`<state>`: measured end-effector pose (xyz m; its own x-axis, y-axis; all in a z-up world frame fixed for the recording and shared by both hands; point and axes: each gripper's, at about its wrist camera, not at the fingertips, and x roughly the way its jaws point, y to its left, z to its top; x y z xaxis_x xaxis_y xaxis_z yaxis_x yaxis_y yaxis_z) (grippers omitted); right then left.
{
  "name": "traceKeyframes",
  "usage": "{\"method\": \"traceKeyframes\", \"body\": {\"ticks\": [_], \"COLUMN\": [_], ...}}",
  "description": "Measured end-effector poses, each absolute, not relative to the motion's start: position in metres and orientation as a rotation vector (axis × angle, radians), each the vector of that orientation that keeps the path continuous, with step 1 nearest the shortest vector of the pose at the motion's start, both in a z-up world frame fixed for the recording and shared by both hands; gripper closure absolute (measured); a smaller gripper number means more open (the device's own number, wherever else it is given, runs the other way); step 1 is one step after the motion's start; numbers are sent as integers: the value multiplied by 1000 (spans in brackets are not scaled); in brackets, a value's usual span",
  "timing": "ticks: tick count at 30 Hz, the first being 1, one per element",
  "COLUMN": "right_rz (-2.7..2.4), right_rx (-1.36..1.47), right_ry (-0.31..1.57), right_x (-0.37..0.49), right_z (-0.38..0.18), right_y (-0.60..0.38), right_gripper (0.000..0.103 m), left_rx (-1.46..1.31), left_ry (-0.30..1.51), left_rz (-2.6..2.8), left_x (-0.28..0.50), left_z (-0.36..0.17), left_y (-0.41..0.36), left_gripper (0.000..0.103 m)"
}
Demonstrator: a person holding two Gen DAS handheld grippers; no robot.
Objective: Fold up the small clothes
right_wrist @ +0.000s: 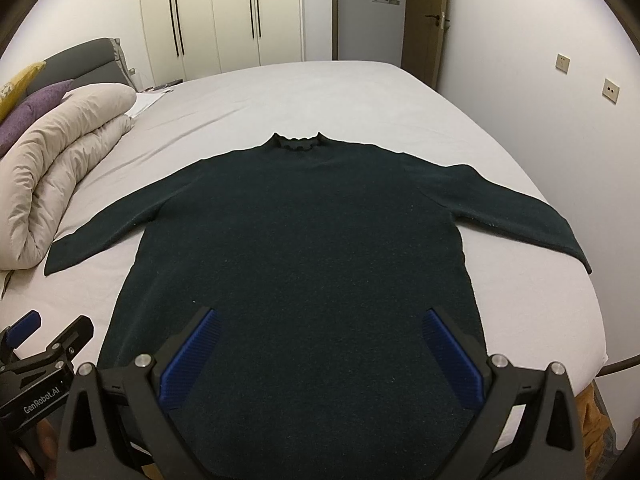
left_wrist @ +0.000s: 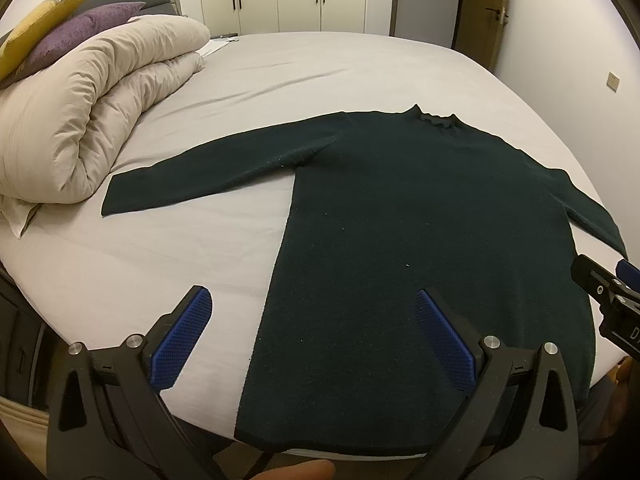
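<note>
Beside sweater (right_wrist: 304, 240): rolled duvet (right_wrist: 60, 184), pillows (left_wrist: 68, 28).

Two low views from the bed's (left_wrist: 240, 80) near edge, facing the wardrobe (right_wrist: 224, 16), sharing the sweater (right_wrist: 304, 240).

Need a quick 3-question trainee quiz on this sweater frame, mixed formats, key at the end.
1. True or false: the dark sweater lies flat on the bed with both sleeves spread out to the sides.
2. Multiple choice: the left hand-held gripper is (A) shut on a sleeve, (B) open over the sweater's left edge near the hem, (C) shut on the collar.
3. Fill in: the rolled beige duvet sits on the ___ side of the bed in both views.

Key
1. True.
2. B. The right hand-held gripper is open too, over the lower body of the sweater.
3. Left, beyond the cuff of the left sleeve.
</note>
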<state>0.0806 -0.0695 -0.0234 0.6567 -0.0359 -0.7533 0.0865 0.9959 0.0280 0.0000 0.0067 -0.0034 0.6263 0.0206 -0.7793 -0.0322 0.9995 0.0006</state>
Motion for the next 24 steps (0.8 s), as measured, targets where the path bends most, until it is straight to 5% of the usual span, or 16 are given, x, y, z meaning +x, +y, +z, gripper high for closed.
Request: {"method": "traceKeyframes", "body": {"ticks": [24], "right_rz": [-67], "right_rx": [60], "right_ry": [854], "right_x": [78], "right_z": [-25], "right_y": [-64], "right_gripper": [0], "left_rx": [-22], "left_ry": [901], "left_rz": [30], "left_x": [-1], "left_z": [-9], "left_y": [9], "left_gripper": [0]}}
